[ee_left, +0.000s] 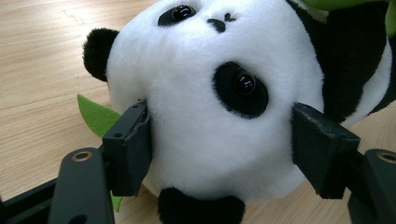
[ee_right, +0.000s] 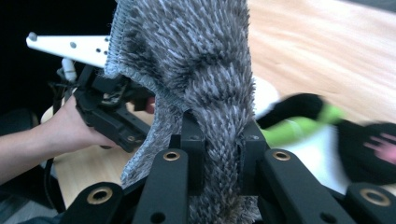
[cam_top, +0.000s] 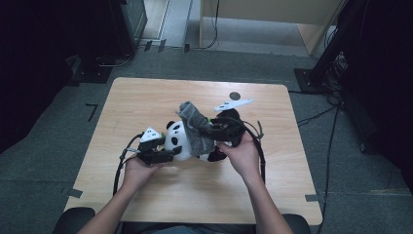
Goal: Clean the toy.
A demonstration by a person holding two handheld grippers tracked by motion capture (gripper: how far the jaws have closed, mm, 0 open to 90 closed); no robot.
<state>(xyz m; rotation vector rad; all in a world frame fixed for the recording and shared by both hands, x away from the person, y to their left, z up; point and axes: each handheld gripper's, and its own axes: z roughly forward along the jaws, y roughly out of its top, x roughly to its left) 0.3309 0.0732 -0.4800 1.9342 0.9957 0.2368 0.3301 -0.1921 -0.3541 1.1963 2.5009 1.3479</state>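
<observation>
**Tongs on panda and cloth**

Your left gripper [ee_left: 219,154] brackets the plush panda's [ee_left: 219,93] head; the left pad touches the fur, the right one stands just clear. Your right gripper [ee_right: 219,154] is clamped on the grey cloth [ee_right: 196,60], draped over the panda lying mid-table [cam_top: 146,97].

We find no readable text, label, brand, number or sign, none on the panda [ee_left: 219,107], none on the grey cloth [ee_right: 196,79], none on the table [cam_top: 146,97]
</observation>
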